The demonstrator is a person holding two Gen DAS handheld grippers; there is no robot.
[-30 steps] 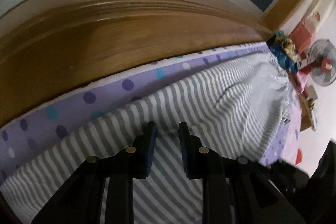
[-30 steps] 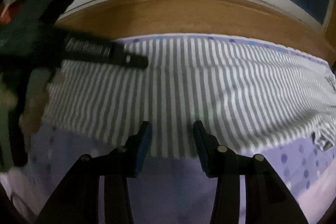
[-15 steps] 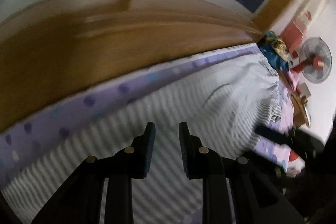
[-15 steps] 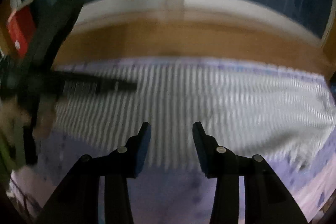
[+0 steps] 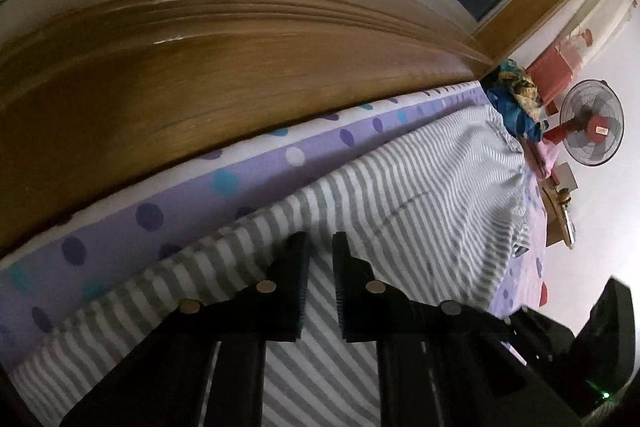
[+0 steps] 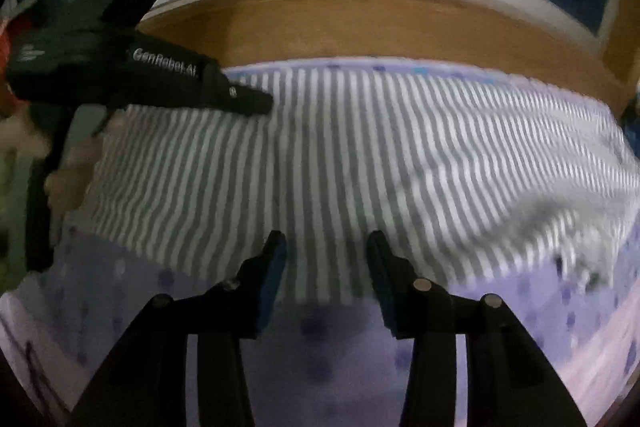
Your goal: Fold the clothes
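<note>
Garment: grey-and-white striped garment [image 6: 360,163] lay spread nearly flat on the purple dotted bedsheet [image 5: 224,183], its far edge close to the wooden headboard [image 5: 200,75]; some bunching at its right end in the right wrist view.
Progress: judged early. No fold visible; cloth appeared to be a single spread layer, flattening largely done, all folds left to do.
Left gripper [image 5: 320,243]: jaws narrow, a slim gap between the pads, nothing clamped; tips over the far hem of the garment. Contact with the cloth could not be told.
Right gripper [image 6: 326,247]: jaws wide apart, empty, poised at the near hem with the cloth edge between and below the tips.
Background: standing fan [image 5: 592,123] and a heap of coloured clothes [image 5: 516,99] beyond the bed's end.
Image quality: right wrist view blurred at the right side.
</note>
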